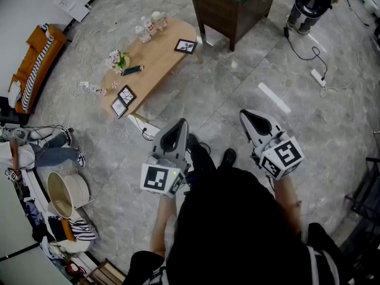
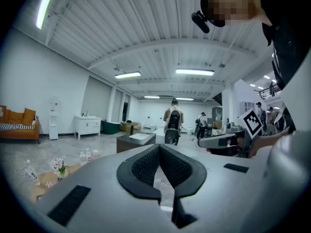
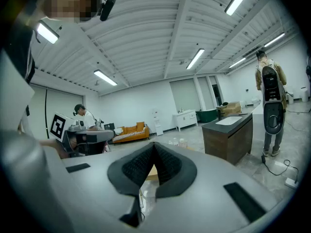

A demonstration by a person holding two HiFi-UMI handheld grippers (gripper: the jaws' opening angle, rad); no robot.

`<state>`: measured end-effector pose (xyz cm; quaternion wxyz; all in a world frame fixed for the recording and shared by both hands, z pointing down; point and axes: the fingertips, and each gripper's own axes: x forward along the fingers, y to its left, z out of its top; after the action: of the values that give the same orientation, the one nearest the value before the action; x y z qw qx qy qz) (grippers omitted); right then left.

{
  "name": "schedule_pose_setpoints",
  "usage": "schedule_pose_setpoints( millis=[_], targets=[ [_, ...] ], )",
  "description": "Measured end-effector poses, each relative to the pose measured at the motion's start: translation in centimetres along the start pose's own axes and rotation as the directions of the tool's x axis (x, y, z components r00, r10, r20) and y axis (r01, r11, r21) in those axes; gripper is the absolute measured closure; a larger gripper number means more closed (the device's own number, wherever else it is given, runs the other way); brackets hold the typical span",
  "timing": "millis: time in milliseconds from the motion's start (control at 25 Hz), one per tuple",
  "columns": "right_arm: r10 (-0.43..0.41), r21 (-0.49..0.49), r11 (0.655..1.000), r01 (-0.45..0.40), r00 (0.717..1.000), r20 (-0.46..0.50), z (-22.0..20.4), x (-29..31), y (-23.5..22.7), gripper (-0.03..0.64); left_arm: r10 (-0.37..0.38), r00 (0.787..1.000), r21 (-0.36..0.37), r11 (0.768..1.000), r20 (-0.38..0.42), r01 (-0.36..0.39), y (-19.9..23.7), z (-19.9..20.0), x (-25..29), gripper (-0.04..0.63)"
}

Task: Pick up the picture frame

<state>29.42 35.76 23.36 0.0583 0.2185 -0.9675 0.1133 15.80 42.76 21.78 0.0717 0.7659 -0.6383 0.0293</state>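
A black picture frame (image 1: 186,46) lies at the far end of a low wooden table (image 1: 160,55). Two smaller frames (image 1: 123,101) lie at the table's near end. Both grippers are held level above the floor, well short of the table. My left gripper (image 1: 180,125) points toward the table's near end, jaws shut with nothing between them, as its own view shows (image 2: 159,148). My right gripper (image 1: 246,115) is further right, shut and empty as well (image 3: 154,144). No frame shows in either gripper view.
On the table stand water bottles (image 1: 150,25), a small flower bunch (image 1: 118,59) and a dark remote (image 1: 132,70). A dark cabinet (image 1: 231,5) stands beyond the table. An orange sofa (image 1: 32,64) is at the left, a power strip (image 1: 317,77) at the right, and a person with a backpack (image 3: 269,106) is there too.
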Motion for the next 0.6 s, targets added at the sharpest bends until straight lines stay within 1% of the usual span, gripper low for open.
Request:
schedule_pose_setpoints(
  millis=[120, 280, 480, 600],
  targets=[
    [0.017, -0.017, 1.0, -0.017, 1.0, 0.021, 0.7, -0.1, 0.3, 0.604, 0.004, 1.0, 0.007, 1.0, 0.001, -0.004, 0.0, 0.2, -0.1, 0.581],
    [0.013, -0.019, 1.0, -0.012, 0.999, 0.031, 0.8, -0.9, 0.0, 0.604, 0.007, 1.0, 0.016, 1.0, 0.0, -0.007, -0.6, 0.2, -0.1, 0.581],
    [-0.017, 0.02, 1.0, 0.017, 1.0, 0.0, -0.1, -1.1, -1.0, 0.604, 0.017, 1.0, 0.027, 0.999, -0.014, -0.016, -1.3, 0.0, 0.3, 0.581],
    [-0.031, 0.056, 0.998, 0.031, 0.999, 0.007, -0.5, -1.1, -1.8, 0.604, 0.013, 0.999, 0.029, 1.0, -0.032, -0.012, -1.3, -0.3, 0.8, 0.581]
  ],
)
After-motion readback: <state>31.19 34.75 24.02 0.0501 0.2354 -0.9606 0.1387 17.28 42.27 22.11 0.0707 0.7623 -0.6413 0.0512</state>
